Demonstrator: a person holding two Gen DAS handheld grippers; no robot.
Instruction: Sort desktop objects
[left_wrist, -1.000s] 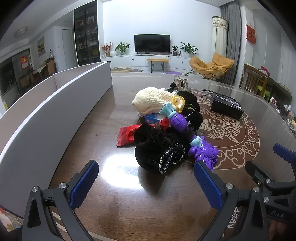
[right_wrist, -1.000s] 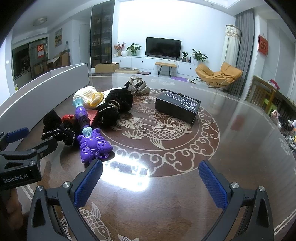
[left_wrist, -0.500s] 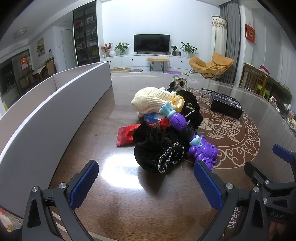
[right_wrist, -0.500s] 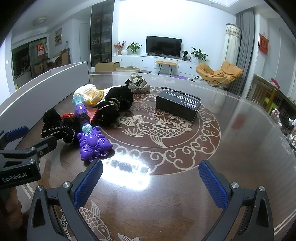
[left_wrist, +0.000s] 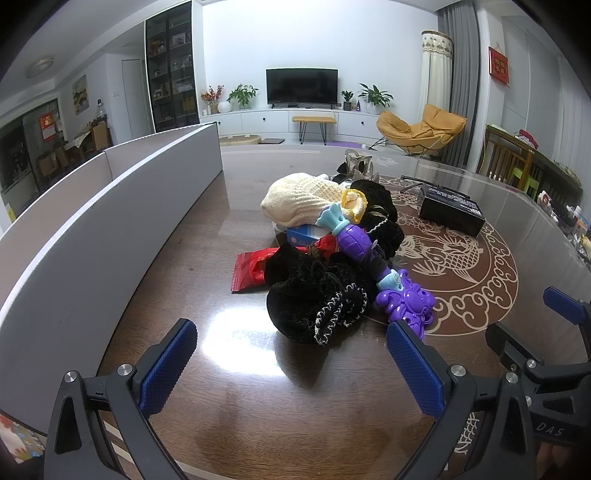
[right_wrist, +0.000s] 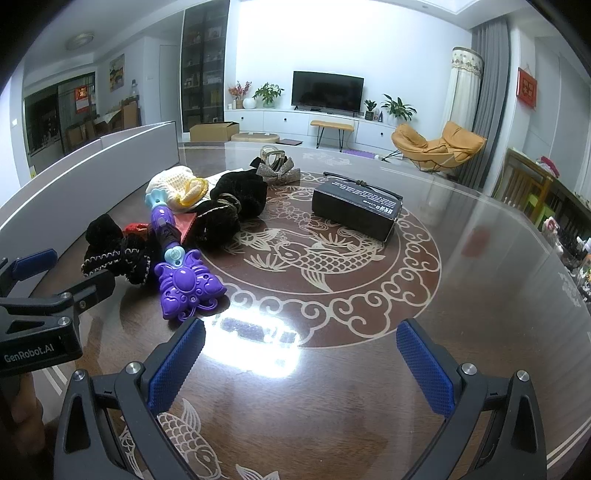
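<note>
Almost nothing has shifted: both tools, left (left_wrist: 288, 365) and right (right_wrist: 299, 365), stay spread and empty short of the pile (left_wrist: 325, 258) mid-worktop (left_wrist: 258, 424); sorting hasn't begun.

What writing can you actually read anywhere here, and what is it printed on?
"GenRobot.AI": on the left gripper, seen from the right wrist view.
"DAS": on the right gripper, seen from the left wrist view.
Black box: white print, too small to read.
Blue packet in the pile: blurred.
Red wall hangings: unreadable.

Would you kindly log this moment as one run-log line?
phase: approach | left gripper: open, empty | right gripper: open, empty | pile: purple toy wand on black scrunchie | black box: apart
</note>
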